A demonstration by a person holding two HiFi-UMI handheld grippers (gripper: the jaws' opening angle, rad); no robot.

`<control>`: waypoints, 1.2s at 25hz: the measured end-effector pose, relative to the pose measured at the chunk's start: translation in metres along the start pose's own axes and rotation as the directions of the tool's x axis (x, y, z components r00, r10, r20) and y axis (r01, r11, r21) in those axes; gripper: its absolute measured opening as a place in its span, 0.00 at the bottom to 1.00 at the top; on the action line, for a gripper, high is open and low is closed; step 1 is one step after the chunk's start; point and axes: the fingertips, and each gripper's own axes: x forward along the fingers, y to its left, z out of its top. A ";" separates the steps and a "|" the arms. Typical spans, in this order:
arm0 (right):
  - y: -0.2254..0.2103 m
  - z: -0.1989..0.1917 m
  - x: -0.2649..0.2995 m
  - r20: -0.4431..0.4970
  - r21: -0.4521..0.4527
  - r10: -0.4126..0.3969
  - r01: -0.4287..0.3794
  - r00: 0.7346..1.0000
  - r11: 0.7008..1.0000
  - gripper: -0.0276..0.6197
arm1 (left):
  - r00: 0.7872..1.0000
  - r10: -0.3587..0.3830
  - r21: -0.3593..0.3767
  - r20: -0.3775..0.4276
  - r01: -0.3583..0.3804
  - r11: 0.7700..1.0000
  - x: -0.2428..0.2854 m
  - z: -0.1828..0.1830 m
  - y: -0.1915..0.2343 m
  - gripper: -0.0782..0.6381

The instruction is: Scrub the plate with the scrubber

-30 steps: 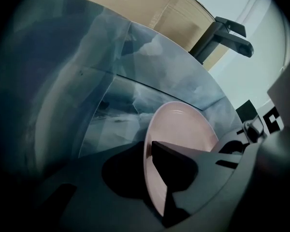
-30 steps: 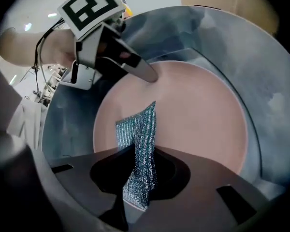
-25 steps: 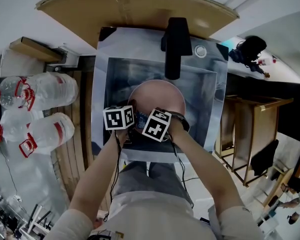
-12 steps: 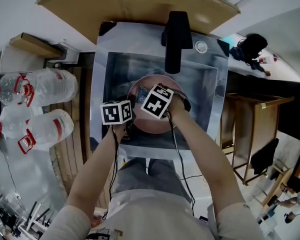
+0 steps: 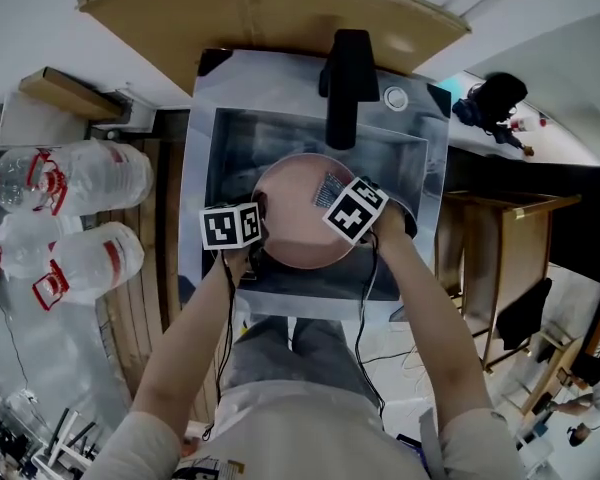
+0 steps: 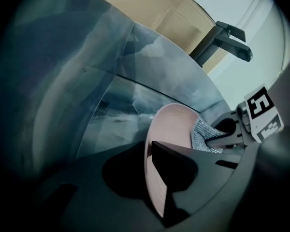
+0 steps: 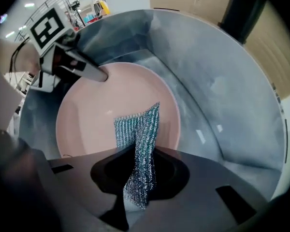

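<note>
Head view looks down into a steel sink [image 5: 225, 138], and the pink plate [image 5: 295, 223] sits in its basin. Your left gripper [image 6: 154, 178] is clamped on the plate's near rim. Your right gripper [image 7: 135, 178] pinches a silver mesh scrubber [image 7: 137, 134], whose free end reaches over the plate's face. I judge the plate to be stiff and smooth, probably slippery when wet and breakable against the steel, so the rim is the proper place to hold it. The scrubber looks soft and light and will bend easily, so grip it close to the working end. A black faucet [image 5: 345, 78] hangs over the basin, and large water bottles [image 5: 80, 188] lie beside the sink on the left.
</note>
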 end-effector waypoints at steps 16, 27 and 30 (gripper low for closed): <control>0.103 0.070 0.019 0.075 -0.183 0.167 -0.152 0.983 0.971 0.22 | 1.000 -0.009 -0.017 0.002 0.009 1.000 -0.001 -0.002 -0.001 0.19; -0.016 0.060 0.010 0.037 -0.161 -0.150 0.154 0.988 0.975 0.19 | 1.000 -0.015 0.002 -0.004 0.015 1.000 -0.002 -0.003 -0.002 0.19; -0.019 0.022 0.006 -0.026 -0.130 -0.146 0.141 0.989 0.981 0.18 | 1.000 -0.015 0.003 -0.003 0.015 1.000 -0.001 -0.003 -0.001 0.19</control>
